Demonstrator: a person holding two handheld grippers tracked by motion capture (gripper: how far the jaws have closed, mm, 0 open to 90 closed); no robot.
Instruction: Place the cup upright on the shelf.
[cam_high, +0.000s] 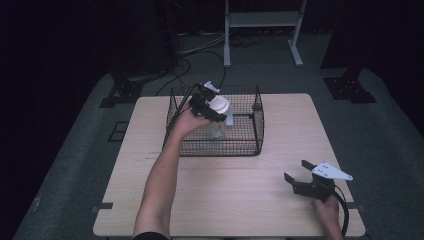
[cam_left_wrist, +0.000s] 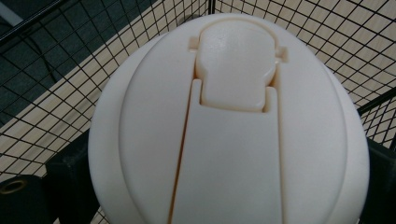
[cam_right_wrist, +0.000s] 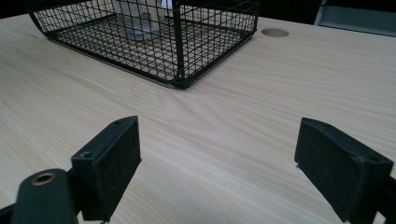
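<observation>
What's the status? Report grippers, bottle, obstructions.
Left gripper shut on white-lidded bottle, held over wire basket. Right gripper open, idle low over table. Nothing in the way.

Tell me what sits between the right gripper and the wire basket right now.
Bare wooden tabletop. In the right gripper view, nothing lies between the open right gripper and the wire basket; the high view agrees.

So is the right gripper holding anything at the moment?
No, the right gripper has its jaws spread wide with only the bare wooden table between them.
</observation>
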